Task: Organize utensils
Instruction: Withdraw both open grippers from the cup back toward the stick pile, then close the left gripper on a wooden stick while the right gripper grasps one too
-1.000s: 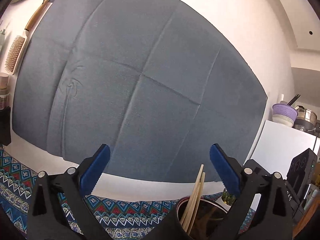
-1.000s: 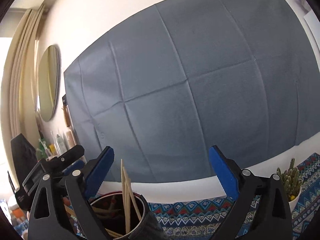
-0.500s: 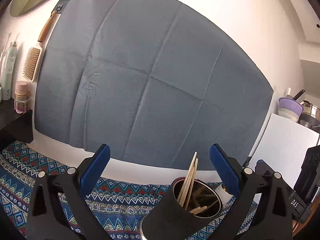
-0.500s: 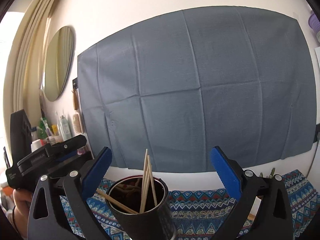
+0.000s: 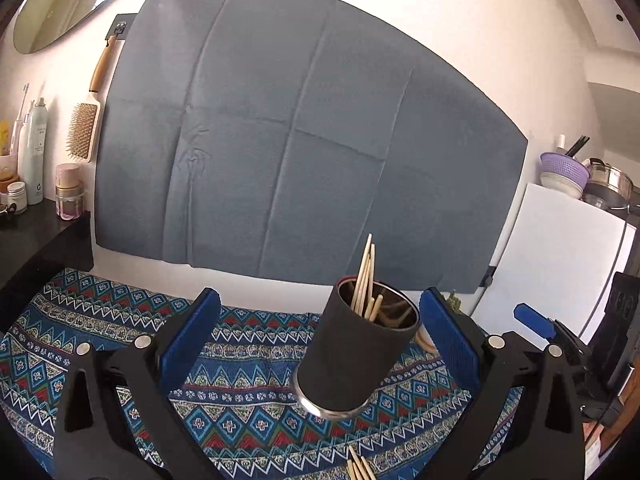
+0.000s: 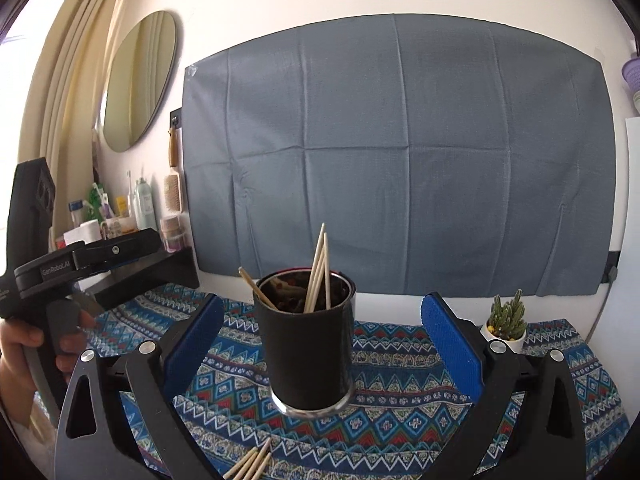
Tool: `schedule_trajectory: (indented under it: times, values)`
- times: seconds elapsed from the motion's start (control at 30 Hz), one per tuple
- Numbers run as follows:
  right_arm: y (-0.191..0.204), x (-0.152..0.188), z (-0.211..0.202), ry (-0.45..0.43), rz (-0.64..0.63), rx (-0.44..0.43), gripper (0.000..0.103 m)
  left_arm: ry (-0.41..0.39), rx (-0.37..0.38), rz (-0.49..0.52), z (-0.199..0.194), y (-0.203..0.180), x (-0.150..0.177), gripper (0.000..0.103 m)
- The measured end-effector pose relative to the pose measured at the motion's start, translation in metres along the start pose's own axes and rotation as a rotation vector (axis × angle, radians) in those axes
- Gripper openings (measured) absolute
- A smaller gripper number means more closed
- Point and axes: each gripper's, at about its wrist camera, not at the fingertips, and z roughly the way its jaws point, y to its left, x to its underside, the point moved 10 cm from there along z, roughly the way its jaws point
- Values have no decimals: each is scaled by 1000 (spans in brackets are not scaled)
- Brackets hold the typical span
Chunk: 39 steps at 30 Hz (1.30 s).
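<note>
chopsticks (image 6: 318, 270) upright in black cup (image 6: 310, 354) on patterned cloth (image 6: 400, 384)

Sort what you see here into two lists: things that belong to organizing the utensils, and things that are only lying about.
Belongs to the job:
- black cup
- chopsticks in the cup
- loose chopsticks on the cloth

Just lying about:
- small cactus pot
- hairbrush on the wall
- toiletry bottles
- round mirror

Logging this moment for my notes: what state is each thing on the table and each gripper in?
Cup: upright, holding chopsticks.
Loose chopsticks: lying on the cloth.
Left gripper: open, empty.
Right gripper: open, empty.
Cactus: upright in its pot.
</note>
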Motion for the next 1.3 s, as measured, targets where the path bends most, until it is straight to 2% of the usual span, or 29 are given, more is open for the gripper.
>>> schedule_trajectory:
  times: [0.2,0.43,0.53,0.67,0.8,0.93,1.03,1.3]
  values:
    - [15,32,-10,58,-50,-18,95,85,-1,-25,-5,4,38,97]
    - [29,75,-10,146,-99,-17,95,213,-38,67,9,1,91,97]
    - [30,92,-8,193,-122,-6,95,275,-17,95,15,-3,112,97]
    - [27,122,-1,316,-118,-7,95,310,38,102,19,-10,130,97]
    - [22,156,1,430,-74,-9,95,361,56,108,26,-10,150,97]
    - [25,182,2,504,-63,-21,95,475,43,129,36,-5,174,97]
    - [28,194,3,562,-72,-31,95,537,30,129,40,-5,184,97]
    - [39,204,5,614,-129,-35,95,674,1,146,41,-2,210,97]
